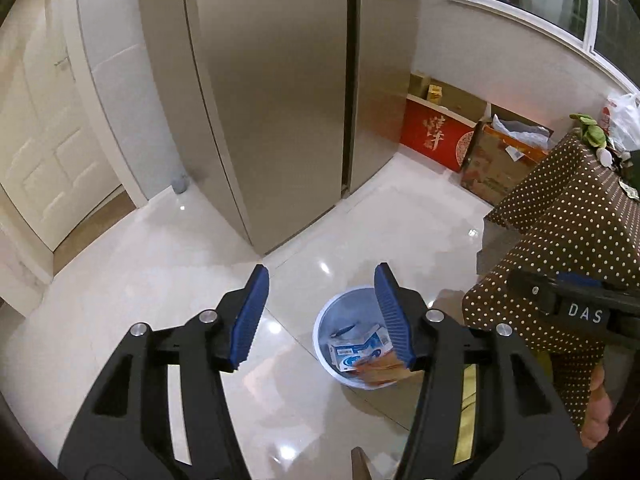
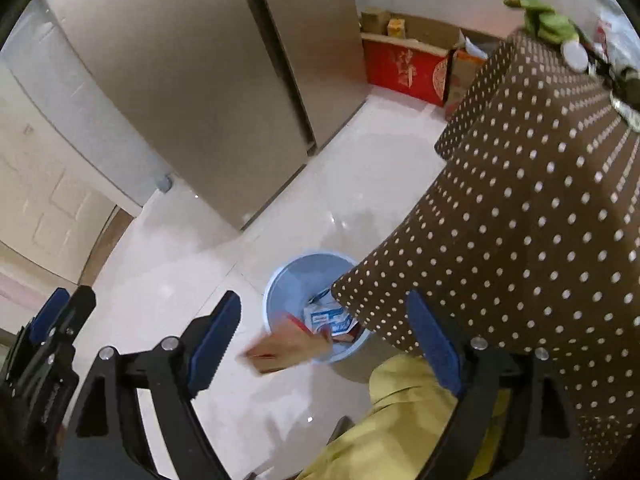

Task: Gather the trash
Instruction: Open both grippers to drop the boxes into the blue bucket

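Left gripper: jaws spread, nothing between the blue pads. Below and just right of its tips stands a pale blue waste bin on the glossy tiled floor.

Right gripper: jaws spread wide, pads clear of everything. Between and beyond its tips a brown cardboard piece shows as a motion-blurred shape at the near rim of the bin, partly over the opening and partly over the floor. Whether it is airborne or resting on the rim cannot be told.

Bin contents, as seen from the left wrist view: a blue-and-white carton and orange-brown packaging beside it, toward the right finger. A dark small item lies deeper in; its nature is not legible.

Surroundings: a table draped in a brown polka-dot cloth stands right of both grippers, its hanging corner overlapping the bin in the right wrist view. A steel refrigerator stands ahead; a red box and cardboard cartons sit beyond, against the wall.

Assessment: the task appears well advanced. Several items are in the bin and both grippers are empty. The cardboard piece is not confirmed inside. Clutter sits on the far tabletop; whether any is trash cannot be determined.
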`<state>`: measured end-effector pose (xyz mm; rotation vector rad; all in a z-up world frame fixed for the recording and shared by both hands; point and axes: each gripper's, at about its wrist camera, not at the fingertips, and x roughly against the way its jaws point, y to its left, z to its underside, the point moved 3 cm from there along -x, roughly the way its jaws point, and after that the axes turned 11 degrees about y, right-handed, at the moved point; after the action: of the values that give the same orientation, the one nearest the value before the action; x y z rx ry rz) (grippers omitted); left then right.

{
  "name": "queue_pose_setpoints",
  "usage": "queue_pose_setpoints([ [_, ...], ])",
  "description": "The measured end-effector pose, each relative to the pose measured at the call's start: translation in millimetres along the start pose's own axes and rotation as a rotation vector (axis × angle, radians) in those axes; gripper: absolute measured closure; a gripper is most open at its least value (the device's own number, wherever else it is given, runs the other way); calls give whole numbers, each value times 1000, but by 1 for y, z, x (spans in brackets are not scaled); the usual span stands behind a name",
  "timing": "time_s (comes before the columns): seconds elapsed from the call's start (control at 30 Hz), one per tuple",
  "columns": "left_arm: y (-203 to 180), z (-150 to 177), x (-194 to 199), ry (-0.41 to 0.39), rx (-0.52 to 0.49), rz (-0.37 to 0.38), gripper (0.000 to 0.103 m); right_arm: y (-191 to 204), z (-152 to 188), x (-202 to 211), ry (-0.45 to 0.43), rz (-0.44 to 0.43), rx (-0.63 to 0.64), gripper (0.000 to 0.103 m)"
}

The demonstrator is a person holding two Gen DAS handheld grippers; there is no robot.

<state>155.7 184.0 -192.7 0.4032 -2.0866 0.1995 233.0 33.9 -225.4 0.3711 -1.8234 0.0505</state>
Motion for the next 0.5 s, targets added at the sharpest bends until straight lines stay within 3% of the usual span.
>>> queue_pose_setpoints([
  [0.5,-23,0,18,-38,-54,20,48,10,7,44,-72,-5,76,19],
])
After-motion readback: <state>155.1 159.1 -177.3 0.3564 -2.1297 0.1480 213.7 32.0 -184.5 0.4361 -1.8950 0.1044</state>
